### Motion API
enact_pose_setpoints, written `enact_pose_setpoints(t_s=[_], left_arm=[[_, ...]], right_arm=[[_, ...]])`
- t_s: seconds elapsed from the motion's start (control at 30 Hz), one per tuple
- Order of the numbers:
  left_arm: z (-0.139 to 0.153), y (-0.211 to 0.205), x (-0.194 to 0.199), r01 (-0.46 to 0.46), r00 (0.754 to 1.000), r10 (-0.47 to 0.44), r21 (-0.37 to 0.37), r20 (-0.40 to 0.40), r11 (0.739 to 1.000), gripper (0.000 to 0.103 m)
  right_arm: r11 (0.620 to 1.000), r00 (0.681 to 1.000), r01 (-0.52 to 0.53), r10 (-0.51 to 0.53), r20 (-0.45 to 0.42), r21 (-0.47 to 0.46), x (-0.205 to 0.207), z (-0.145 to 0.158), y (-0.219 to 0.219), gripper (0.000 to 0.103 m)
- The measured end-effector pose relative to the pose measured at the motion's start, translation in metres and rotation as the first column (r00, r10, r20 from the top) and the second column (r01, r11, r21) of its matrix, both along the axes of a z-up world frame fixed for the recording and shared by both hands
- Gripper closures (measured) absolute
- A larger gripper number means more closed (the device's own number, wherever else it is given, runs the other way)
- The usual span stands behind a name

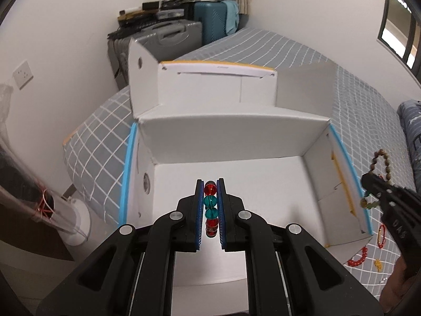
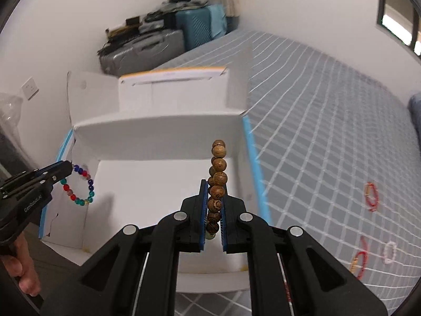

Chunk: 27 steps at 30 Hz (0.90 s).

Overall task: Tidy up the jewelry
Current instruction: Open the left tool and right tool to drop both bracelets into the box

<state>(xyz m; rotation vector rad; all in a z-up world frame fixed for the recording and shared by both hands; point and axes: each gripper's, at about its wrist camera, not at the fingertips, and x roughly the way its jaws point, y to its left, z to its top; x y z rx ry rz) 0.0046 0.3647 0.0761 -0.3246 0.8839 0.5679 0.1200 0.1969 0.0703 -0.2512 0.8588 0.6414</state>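
Note:
My left gripper [image 1: 210, 184] is shut on a bracelet of red, teal and blue glass beads [image 1: 210, 201], held above the floor of the open white cardboard box [image 1: 231, 134]. In the right wrist view the left gripper [image 2: 67, 167] shows at the left with the glass bead bracelet [image 2: 80, 185] hanging from it as a loop. My right gripper [image 2: 213, 183] is shut on a brown wooden bead bracelet [image 2: 218, 166], held over the right side of the box [image 2: 158, 134]. In the left wrist view the right gripper [image 1: 368, 181] carries the wooden bracelet [image 1: 381, 163] past the box's right wall.
The box sits on a bed with a grey checked cover [image 2: 315, 131]. Several red, white and yellow bracelets lie on the cover to the right of the box [image 2: 371, 197] [image 1: 357, 259]. Suitcases [image 1: 168, 34] stand stacked at the far wall. A wall socket [image 1: 23, 73] is at the left.

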Motion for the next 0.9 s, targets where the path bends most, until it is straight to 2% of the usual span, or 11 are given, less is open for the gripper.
enact_pose_setpoints(t_s=[0.2,0.4,0.6,0.83,0.87,0.9], left_arm=[[-0.027,0.009,0.001,-0.01,0.999,0.009,-0.015,-0.048,1.0,0.094],[-0.047,0.012,0.005,-0.006,0.996,0.002,-0.037,-0.09,0.999,0.094],[-0.057,0.016,0.008,-0.019,0.992,0.013,-0.048,-0.122,0.999,0.094],[-0.055,0.017,0.004,-0.038,0.992,0.032,-0.043,-0.123,0.998,0.091],[-0.054,0.019,0.004,-0.041,0.992,0.036,-0.045,-0.123,0.998,0.084],[-0.053,0.018,0.003,-0.046,0.992,0.041,-0.042,-0.123,0.998,0.069]], right_arm=[[0.999,0.999,-0.027,0.025,-0.039,-0.047,-0.004,-0.033,0.022,0.096],[0.995,0.996,-0.014,0.005,-0.09,-0.098,0.003,-0.057,0.026,0.096],[0.993,0.995,-0.013,0.001,-0.104,-0.115,0.007,-0.066,0.029,0.096],[0.993,0.994,-0.02,0.006,-0.111,-0.118,0.008,-0.069,0.032,0.093],[0.993,0.994,-0.019,0.007,-0.109,-0.117,0.007,-0.069,0.032,0.089],[0.994,0.994,-0.021,0.009,-0.106,-0.111,0.005,-0.066,0.032,0.079]])
